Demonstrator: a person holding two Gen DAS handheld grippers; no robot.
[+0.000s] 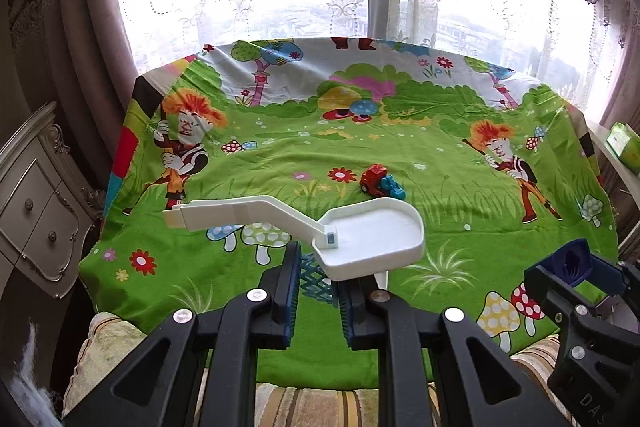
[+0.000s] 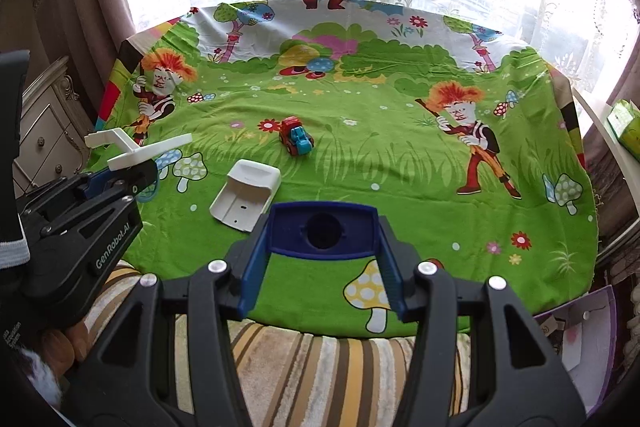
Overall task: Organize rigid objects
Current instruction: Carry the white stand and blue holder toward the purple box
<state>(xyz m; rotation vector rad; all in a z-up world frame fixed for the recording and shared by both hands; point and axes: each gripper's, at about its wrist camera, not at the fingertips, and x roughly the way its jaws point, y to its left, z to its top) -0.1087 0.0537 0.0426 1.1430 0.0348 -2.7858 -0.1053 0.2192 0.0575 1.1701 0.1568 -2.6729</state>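
Observation:
My left gripper is shut on the underside of a white toy track piece, a ramp that ends in a rounded platform, and holds it above the cloth. A teal mesh part shows between its fingers. In the right wrist view this gripper and the track piece sit at the left. My right gripper is shut on a dark blue block with a round hole, lifted near the table's front edge. A red and blue toy car and a white scoop-shaped piece lie on the cloth.
A bright cartoon cloth covers the table. A striped cushion lies along its near edge. An ornate cabinet stands to the left and a green box on a ledge to the right. Curtained windows rise behind.

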